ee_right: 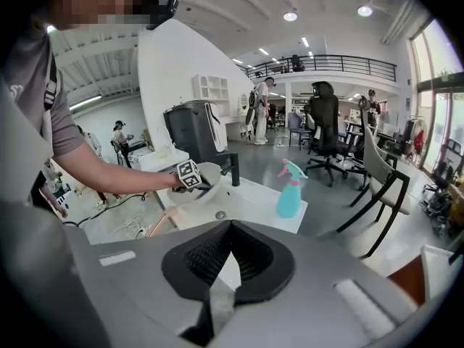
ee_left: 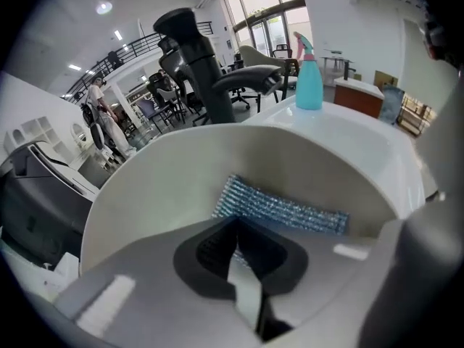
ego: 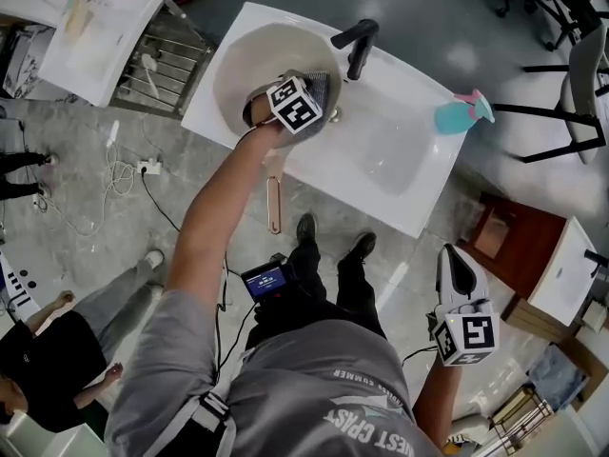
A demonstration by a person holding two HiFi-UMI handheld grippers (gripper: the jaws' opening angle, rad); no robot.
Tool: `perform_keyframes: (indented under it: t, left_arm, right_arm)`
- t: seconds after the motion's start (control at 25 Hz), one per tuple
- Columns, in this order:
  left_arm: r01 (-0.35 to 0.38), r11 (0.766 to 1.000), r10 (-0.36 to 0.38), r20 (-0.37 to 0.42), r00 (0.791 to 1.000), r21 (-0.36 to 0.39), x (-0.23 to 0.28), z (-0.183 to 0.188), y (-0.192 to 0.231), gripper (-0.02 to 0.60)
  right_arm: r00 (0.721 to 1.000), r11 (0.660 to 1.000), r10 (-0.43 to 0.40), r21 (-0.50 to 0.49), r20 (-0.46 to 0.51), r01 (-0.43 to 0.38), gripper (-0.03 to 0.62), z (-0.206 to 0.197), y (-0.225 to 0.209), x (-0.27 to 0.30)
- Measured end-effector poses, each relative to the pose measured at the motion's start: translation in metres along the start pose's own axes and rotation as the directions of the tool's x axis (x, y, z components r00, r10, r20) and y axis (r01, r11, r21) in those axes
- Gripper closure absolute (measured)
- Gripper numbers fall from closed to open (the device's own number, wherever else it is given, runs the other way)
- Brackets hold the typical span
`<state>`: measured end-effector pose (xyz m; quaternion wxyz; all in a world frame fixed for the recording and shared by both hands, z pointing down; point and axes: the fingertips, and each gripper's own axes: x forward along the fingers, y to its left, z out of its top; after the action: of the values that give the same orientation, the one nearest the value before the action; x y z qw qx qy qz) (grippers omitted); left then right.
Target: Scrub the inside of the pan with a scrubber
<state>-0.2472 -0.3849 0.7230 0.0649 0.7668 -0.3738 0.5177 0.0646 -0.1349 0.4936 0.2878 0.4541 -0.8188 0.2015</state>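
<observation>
Risking a slipped grip inside the round beige pan (ee_left: 145,187), frame centre.
The left gripper (ee_left: 235,243) seems clamped only on the blue glittery mesh scrubber (ee_left: 279,207)'s thin edge, so scrubbing may pull it free; the right gripper (ee_right: 230,258) is closed and empty.

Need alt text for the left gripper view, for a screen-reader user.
The left gripper, jaws closed, seems to pinch the near edge of a blue glittery scrubber lying on the pale inner wall of the pan. Behind the pan's rim stand a black faucet and a teal spray bottle on the white sink.
</observation>
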Motion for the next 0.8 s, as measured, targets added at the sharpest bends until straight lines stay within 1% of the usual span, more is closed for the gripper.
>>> perform_keyframes:
  t: [0.12,0.2,0.32,0.4,0.52,0.64,0.72,0.8]
  left_arm:
    - [-0.037,0.999,0.037,-0.012,0.999,-0.003,0.012,0.006,0.026,0.577]
    - [-0.060,0.998,0.060,-0.037,0.998,0.011,0.014,0.002,0.044,0.577]
    - [-0.089,0.995,0.093,-0.108,0.990,0.045,0.008,-0.022,0.072,0.577]
    - [-0.092,0.993,0.102,-0.156,0.982,0.070,0.001,-0.044,0.082,0.577]
    - [-0.082,0.990,0.105,-0.206,0.973,0.114,-0.009,-0.072,0.080,0.577]
    - [-0.059,0.988,0.093,-0.237,0.967,0.146,-0.018,-0.096,0.064,0.577]
    - [-0.036,0.986,0.077,-0.249,0.965,0.165,-0.024,-0.108,0.048,0.577]
    - [-0.016,0.985,0.057,-0.243,0.968,0.169,-0.031,-0.113,0.032,0.577]
  right_arm:
    - [1.000,1.000,-0.013,0.011,-0.010,0.013,0.592,-0.003,-0.007,0.004]
    - [1.000,1.000,-0.010,0.009,-0.014,0.010,0.592,-0.001,-0.006,0.009]
    - [1.000,1.000,0.019,-0.006,-0.013,-0.019,0.592,0.012,0.005,0.021]
    - [0.999,0.999,0.045,-0.023,-0.013,-0.045,0.592,0.022,0.014,0.030]
    - [0.996,0.995,0.087,-0.052,-0.016,-0.088,0.592,0.034,0.024,0.044]
    - [0.992,0.989,0.124,-0.080,-0.024,-0.126,0.592,0.043,0.032,0.055]
    - [0.990,0.986,0.140,-0.092,-0.026,-0.142,0.592,0.049,0.036,0.060]
    - [0.988,0.983,0.151,-0.101,-0.027,-0.153,0.592,0.054,0.040,0.064]
